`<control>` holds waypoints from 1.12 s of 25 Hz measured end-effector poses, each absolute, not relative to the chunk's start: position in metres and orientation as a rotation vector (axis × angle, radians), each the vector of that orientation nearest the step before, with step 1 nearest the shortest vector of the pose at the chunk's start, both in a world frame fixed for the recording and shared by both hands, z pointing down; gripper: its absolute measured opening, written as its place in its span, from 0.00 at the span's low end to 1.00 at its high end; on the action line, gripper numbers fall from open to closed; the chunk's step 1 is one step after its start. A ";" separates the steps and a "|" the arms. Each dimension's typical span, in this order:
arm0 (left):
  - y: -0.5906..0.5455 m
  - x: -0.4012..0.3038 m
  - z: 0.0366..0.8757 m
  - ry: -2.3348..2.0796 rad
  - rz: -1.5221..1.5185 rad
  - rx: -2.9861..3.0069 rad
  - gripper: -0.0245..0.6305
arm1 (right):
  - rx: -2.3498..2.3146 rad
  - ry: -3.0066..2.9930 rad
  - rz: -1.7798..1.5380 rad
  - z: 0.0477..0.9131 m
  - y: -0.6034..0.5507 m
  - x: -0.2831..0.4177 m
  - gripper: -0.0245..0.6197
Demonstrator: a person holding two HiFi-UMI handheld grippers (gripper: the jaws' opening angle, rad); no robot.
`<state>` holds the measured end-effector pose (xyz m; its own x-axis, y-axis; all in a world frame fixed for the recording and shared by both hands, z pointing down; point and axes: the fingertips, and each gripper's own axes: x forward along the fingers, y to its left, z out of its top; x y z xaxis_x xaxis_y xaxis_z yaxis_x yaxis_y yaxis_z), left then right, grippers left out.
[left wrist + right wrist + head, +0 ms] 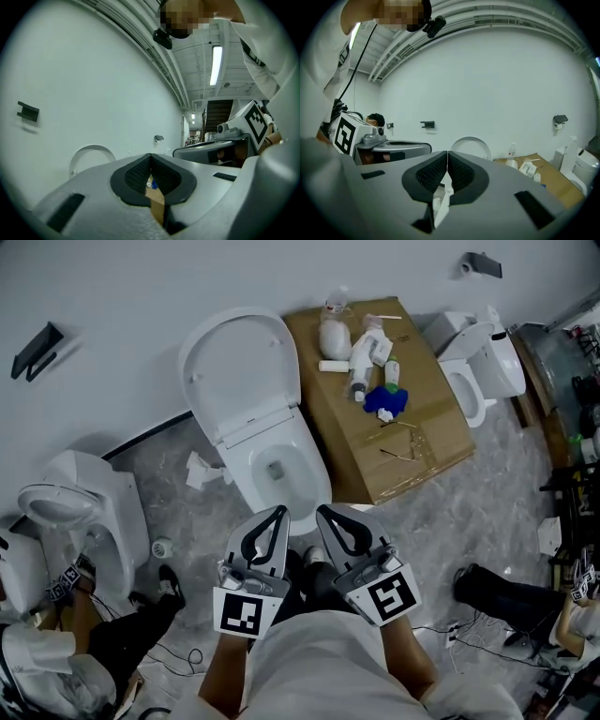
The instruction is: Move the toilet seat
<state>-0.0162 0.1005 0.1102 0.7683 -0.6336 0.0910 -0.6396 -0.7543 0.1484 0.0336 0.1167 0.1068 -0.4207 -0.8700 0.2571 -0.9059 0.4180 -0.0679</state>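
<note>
Just ahead of both your grippers stands a white ceramic toilet (302, 446); its white oval plastic toilet seat (239, 367) is raised upright beyond the bowl, and neither gripper touches it; ahead and right of your right gripper lies a flat brown cardboard sheet (422, 442) carrying white plastic bottles (361, 357); your left gripper (279, 510) and right gripper (321, 510) sit side by side, each with jaws pressed together on nothing.
</note>
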 end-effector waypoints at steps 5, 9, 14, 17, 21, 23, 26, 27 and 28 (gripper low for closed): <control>0.083 -0.014 0.141 -0.980 0.097 2.761 0.05 | 1.579 -2.497 0.296 0.128 0.098 0.037 0.06; 0.074 -0.010 0.162 -0.977 0.105 2.763 0.05 | 1.551 -2.489 0.339 0.153 0.090 0.038 0.06; 0.063 -0.004 0.194 -0.975 0.177 2.780 0.05 | 1.510 -2.478 0.428 0.194 0.083 0.041 0.06; 0.057 -0.003 0.217 -0.993 0.202 2.742 0.05 | 1.488 -2.499 0.421 0.211 0.076 0.042 0.06; 0.056 -0.004 0.256 -1.023 0.260 2.690 0.05 | 1.478 -2.479 0.471 0.241 0.074 0.050 0.06; 0.058 -0.006 0.275 -1.039 0.271 2.651 0.05 | 1.476 -2.465 0.496 0.257 0.076 0.054 0.06; 0.061 -0.006 0.300 -1.060 0.292 2.611 0.05 | 1.457 -2.445 0.538 0.282 0.081 0.059 0.06; 0.062 -0.006 0.308 -1.063 0.298 2.603 0.05 | 1.454 -2.439 0.550 0.291 0.083 0.061 0.06; 0.063 -0.004 0.315 -1.063 0.302 2.596 0.05 | 1.452 -2.432 0.562 0.300 0.084 0.064 0.06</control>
<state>-0.0045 0.0629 0.3152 0.7007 -0.6422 0.3107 -0.7097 -0.6723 0.2108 0.0639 0.0838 0.2997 -0.4702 -0.7846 0.4041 -0.8823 0.4277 -0.1963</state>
